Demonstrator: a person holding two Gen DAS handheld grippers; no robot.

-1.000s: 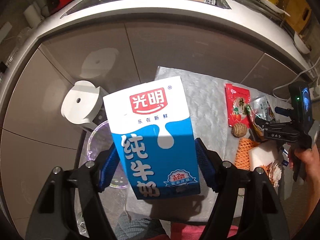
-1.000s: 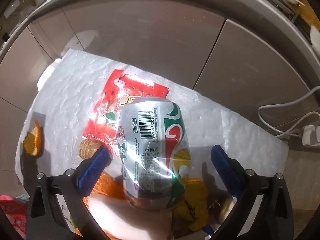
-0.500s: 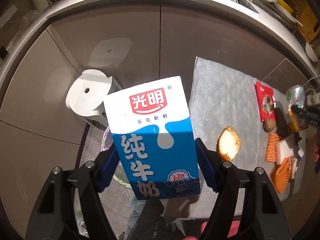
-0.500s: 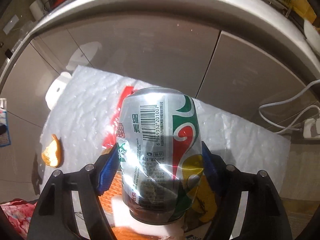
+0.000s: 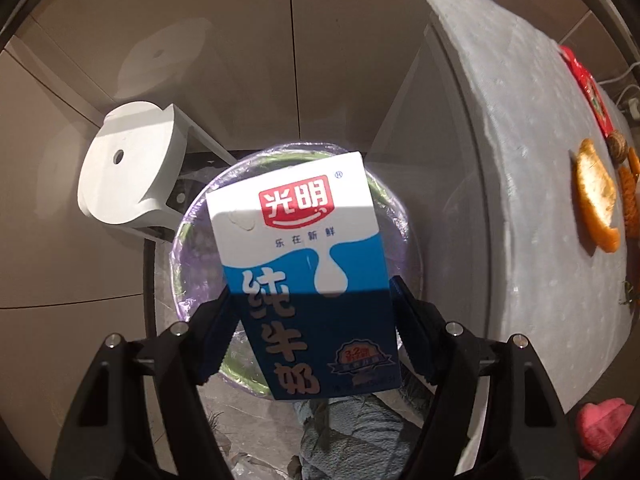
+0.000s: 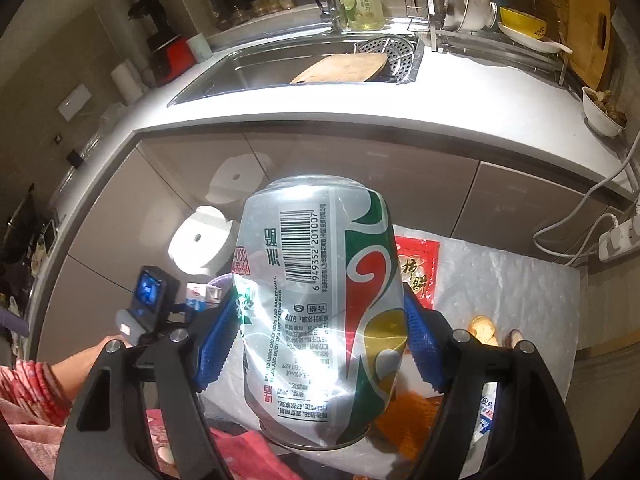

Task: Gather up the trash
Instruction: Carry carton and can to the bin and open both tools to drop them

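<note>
Milk carton point(image 5: 308, 276) sits clamped in our left gripper point(image 5: 310, 340), its blue jaws pressing both sides, and it hangs directly over the bag-lined bin point(image 5: 396, 216) on the floor, left of the white mat point(image 5: 532, 168). Our right gripper point(image 6: 320, 344) has its jaws clamped on the beer can point(image 6: 320, 300), held up in front of the bench point(image 6: 360, 116). We judge it best to centre the carton over the bin's mouth before letting go, then bring the can across.
</note>
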